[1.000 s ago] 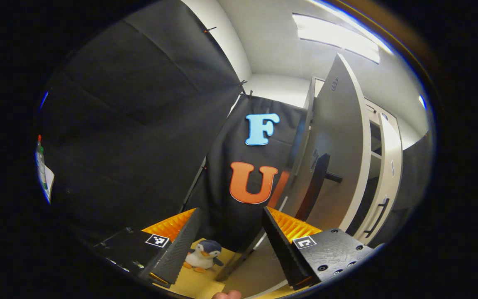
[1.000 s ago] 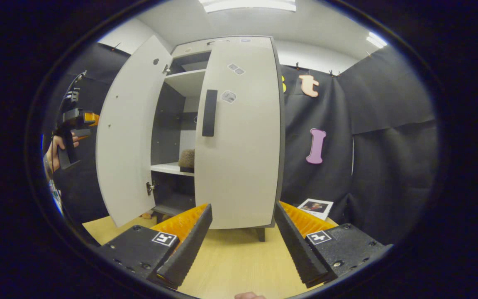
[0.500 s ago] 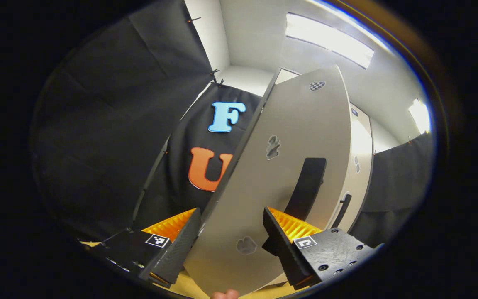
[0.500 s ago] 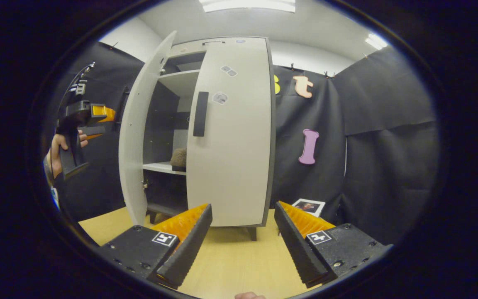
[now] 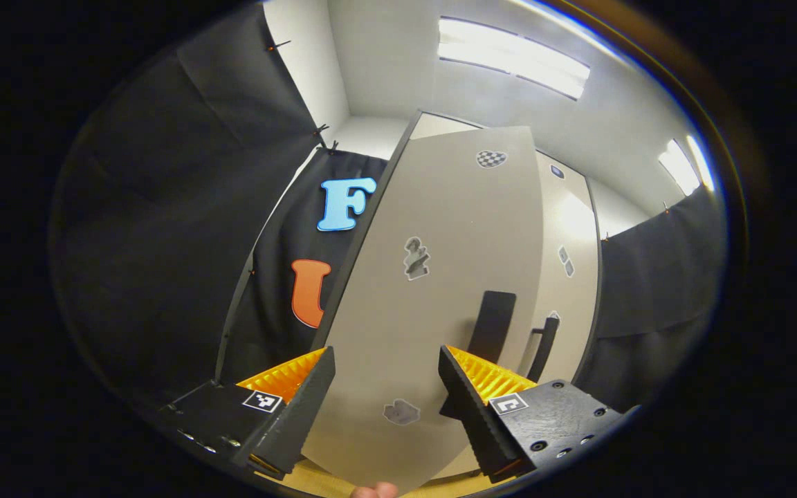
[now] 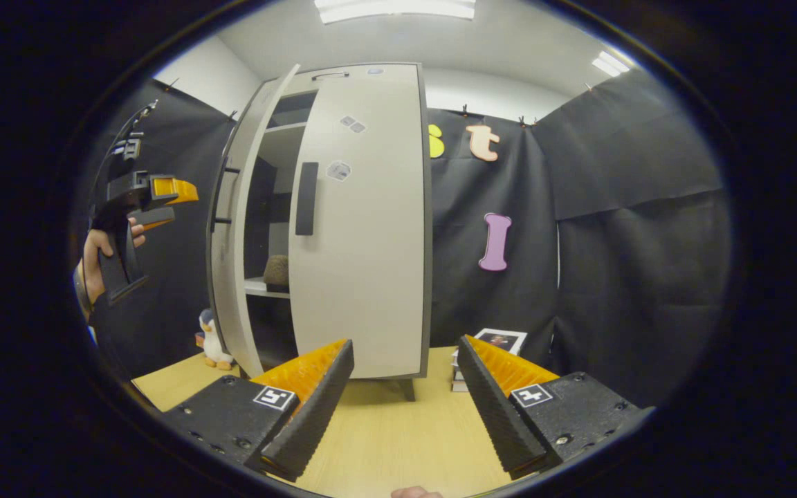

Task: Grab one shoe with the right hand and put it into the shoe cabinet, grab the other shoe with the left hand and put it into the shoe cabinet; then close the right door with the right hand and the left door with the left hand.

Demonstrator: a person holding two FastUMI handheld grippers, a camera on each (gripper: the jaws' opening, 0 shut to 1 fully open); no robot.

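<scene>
Jaws of the left gripper (image 5: 386, 387) stand apart, empty, just in front of the left door (image 5: 433, 290), which stands tall and nearly closed. Right gripper (image 6: 405, 387) jaws are also apart, held over the worktop (image 6: 398, 429), well short of the closed right door (image 6: 364, 228). Far inside the shoe cabinet (image 6: 281, 111), a shoe (image 6: 276, 270) rests on a shelf. A toy penguin (image 6: 213, 340) stands left.

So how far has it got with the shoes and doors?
A shoe sits on the shelf inside the cabinet; a second I cannot make out. The right door looks shut. The left door is ajar, the open left gripper facing it. Shutting it remains.
</scene>
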